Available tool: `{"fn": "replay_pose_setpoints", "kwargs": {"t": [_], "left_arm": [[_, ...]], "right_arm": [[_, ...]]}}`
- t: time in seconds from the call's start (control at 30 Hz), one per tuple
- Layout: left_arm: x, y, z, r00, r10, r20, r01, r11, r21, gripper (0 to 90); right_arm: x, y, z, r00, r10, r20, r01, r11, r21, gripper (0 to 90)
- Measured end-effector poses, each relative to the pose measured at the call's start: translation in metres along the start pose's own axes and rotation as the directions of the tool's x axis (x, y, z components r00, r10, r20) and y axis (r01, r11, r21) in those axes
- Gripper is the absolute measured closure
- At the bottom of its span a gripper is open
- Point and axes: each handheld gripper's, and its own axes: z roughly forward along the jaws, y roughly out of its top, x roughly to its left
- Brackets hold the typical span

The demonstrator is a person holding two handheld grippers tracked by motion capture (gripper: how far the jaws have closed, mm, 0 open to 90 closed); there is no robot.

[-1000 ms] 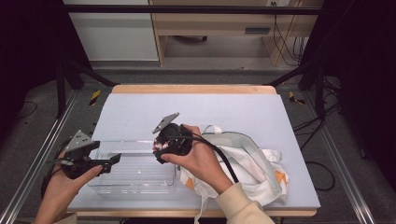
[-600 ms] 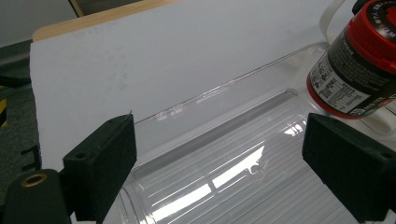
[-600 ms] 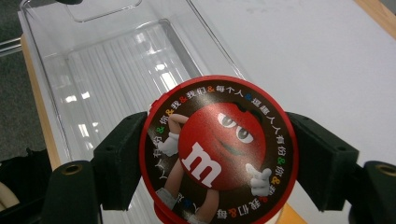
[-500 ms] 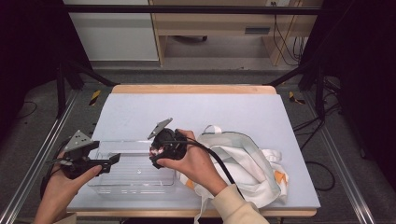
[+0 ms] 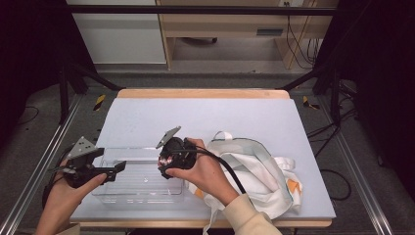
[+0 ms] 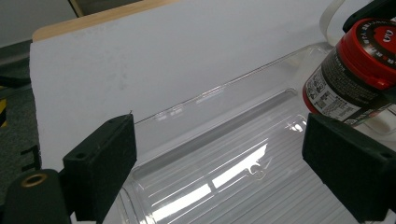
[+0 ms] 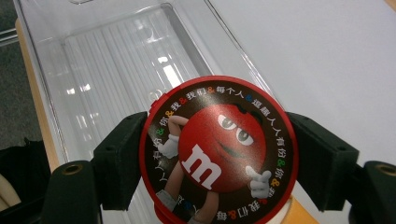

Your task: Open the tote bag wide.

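One red-lidded candy jar (image 7: 217,151) clamped in right claw (image 7: 219,163), one clear tray (image 7: 116,60) below

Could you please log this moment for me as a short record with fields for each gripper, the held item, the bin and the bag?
right gripper: shut on the red-lidded candy jar, over the bin's right end
left gripper: open, jaws around the bin's left end, nothing gripped
clear plastic bin: nothing lies inside, on the white mat
white cloth bag: lies right of the bin, under the right forearm
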Motion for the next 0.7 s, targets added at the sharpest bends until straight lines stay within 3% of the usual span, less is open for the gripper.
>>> {"fn": "replay_pose_setpoints", "kwargs": {"t": [0.7], "left_arm": [[0.001,0.0,0.0,1.0,-0.003,0.001,0.003,1.0,-0.001,9.9]], "right_arm": [[0.003,-0.007,0.017,0.9998,-0.019,-0.008,0.019,0.999,0.051,25.7]]}}
